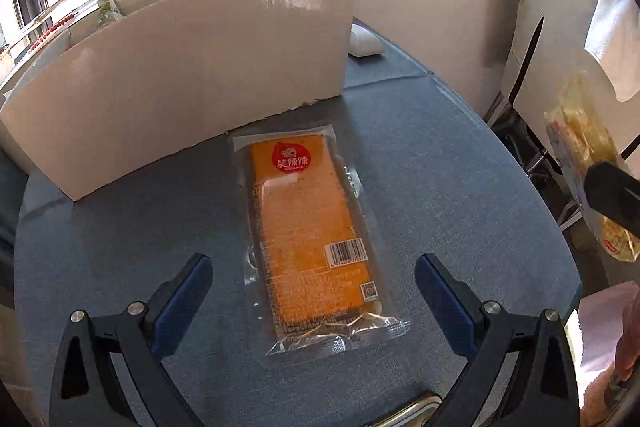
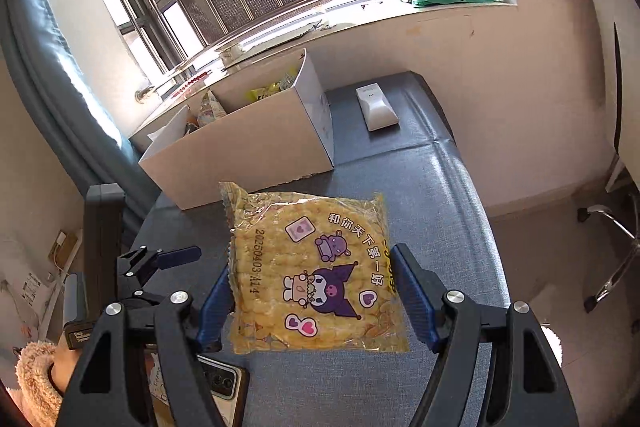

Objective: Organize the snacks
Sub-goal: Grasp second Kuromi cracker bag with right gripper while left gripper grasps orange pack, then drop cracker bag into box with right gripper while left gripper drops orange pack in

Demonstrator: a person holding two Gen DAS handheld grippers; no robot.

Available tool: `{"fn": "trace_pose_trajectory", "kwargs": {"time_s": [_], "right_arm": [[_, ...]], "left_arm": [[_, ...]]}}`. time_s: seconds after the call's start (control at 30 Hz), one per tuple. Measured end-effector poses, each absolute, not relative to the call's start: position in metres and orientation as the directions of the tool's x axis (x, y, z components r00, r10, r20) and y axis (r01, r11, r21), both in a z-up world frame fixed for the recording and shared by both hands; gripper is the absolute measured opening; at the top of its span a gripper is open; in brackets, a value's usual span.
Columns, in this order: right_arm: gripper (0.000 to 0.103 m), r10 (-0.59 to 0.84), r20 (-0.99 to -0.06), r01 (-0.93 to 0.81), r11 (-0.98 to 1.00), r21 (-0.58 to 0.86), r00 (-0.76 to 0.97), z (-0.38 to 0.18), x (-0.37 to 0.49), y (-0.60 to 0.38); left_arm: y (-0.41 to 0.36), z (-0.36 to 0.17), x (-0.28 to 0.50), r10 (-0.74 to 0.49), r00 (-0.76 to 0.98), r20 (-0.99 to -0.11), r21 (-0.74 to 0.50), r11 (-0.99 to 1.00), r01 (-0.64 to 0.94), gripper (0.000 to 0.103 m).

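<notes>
Left wrist view: left gripper [image 1: 314,291] angled steeply down at the blue-grey table [image 1: 460,195], jaws spread wide, nothing clamped. Orange snack pack [image 1: 308,227] lies flat on the table, long axis running near to far, its near end between the two blue pads [image 1: 188,303] but touching neither. White cardboard box [image 1: 192,67] stands just beyond the pack's far end, wall upright. At the right edge of this view, the right gripper's black finger and the yellow bag show lifted above table level.

Right wrist view: right gripper [image 2: 316,301] tilted down less steeply, clamped on the yellow cartoon snack bag [image 2: 316,271]; both blue pads [image 2: 412,295] press its left and right edges, bag held off the table with its printed face towards the camera. Box [image 2: 248,143] sits further off, open top, several snacks [image 2: 264,93] already inside. Small white device [image 2: 376,105] lies on the table right of the box. At near left, left gripper's body [image 2: 132,267] shows, with a hand [image 2: 62,363] in a fluffy sleeve [image 2: 34,379] behind it. Phone [image 2: 222,387] lies at the near table edge.
</notes>
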State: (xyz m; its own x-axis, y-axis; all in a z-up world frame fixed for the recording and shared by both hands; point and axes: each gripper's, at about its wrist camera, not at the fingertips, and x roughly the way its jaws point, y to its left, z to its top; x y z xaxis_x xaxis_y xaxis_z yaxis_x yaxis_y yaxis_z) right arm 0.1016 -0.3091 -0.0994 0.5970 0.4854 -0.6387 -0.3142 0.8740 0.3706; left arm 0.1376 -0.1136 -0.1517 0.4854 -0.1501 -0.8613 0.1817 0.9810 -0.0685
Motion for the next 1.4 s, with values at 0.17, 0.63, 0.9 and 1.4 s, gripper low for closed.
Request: {"fn": "trace_pose_trajectory", "kwargs": {"time_s": [0.17, 0.63, 0.9, 1.4], "right_arm": [[0.078, 0.49, -0.633, -0.313, 0.871, 0.379, 0.599, -0.1, 0.096, -0.318], [0.078, 0.509, -0.641, -0.359, 0.86, 0.362, 0.574, -0.109, 0.093, -0.296], [0.078, 0.56, -0.634, -0.457, 0.821, 0.342, 0.533, -0.101, 0.109, -0.247], [0.078, 0.595, -0.58, -0.461, 0.802, 0.38, 0.557, -0.014, 0.288, -0.167]], "left_arm": [[-0.126, -0.17, 0.164, -0.068, 0.445, -0.893, -0.019, 0.993, 0.113, 0.103], [-0.055, -0.134, 0.113, -0.222, 0.581, -0.783, -0.196, 0.975, 0.108, 0.057], [0.008, -0.064, 0.065, -0.24, 0.745, -0.623, -0.278, 0.958, 0.076, 0.057], [0.073, 0.004, 0.218, -0.191, 0.841, -0.506, -0.313, 0.949, 0.028, 0.057]]}}
